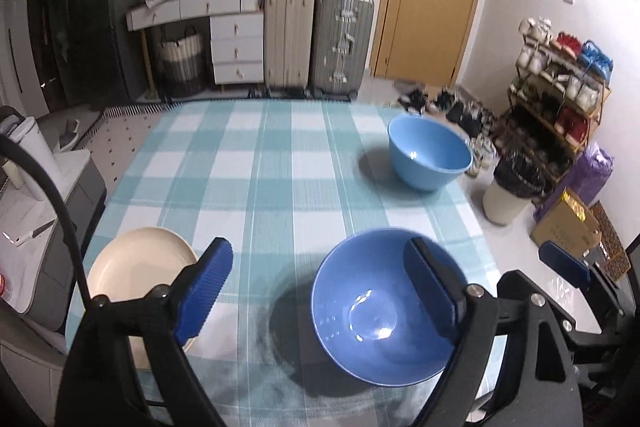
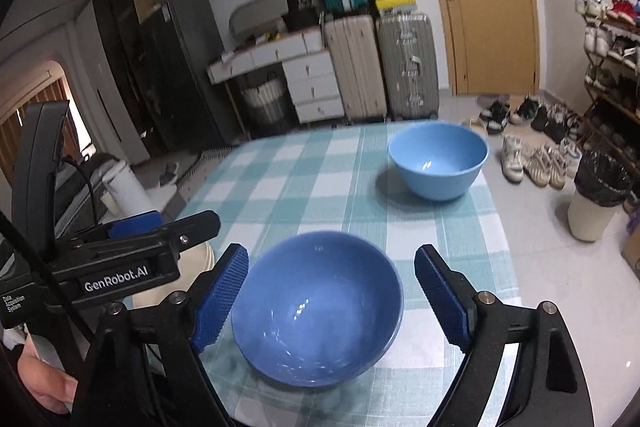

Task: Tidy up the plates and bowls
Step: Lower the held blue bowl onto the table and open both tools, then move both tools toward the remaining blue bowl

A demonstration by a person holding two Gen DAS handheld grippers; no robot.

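A dark blue bowl (image 1: 376,315) (image 2: 316,307) stands near the front of the checked table. A light blue bowl (image 1: 429,153) (image 2: 438,159) stands at the far right. A cream plate (image 1: 136,267) lies at the front left, and its edge shows in the right wrist view (image 2: 196,267). My left gripper (image 1: 326,291) is open, its right finger over the dark bowl, its left finger over the plate's edge. My right gripper (image 2: 332,299) is open with a finger on each side of the dark bowl, and it also shows in the left wrist view (image 1: 568,267).
The table's teal checked cloth (image 1: 260,167) (image 2: 300,171) ends at the right above the floor. A bin (image 1: 512,187) (image 2: 596,195), a shoe rack (image 1: 560,99) and shoes stand to the right. Suitcases (image 1: 320,43) and drawers stand behind. A cabinet (image 1: 40,219) is on the left.
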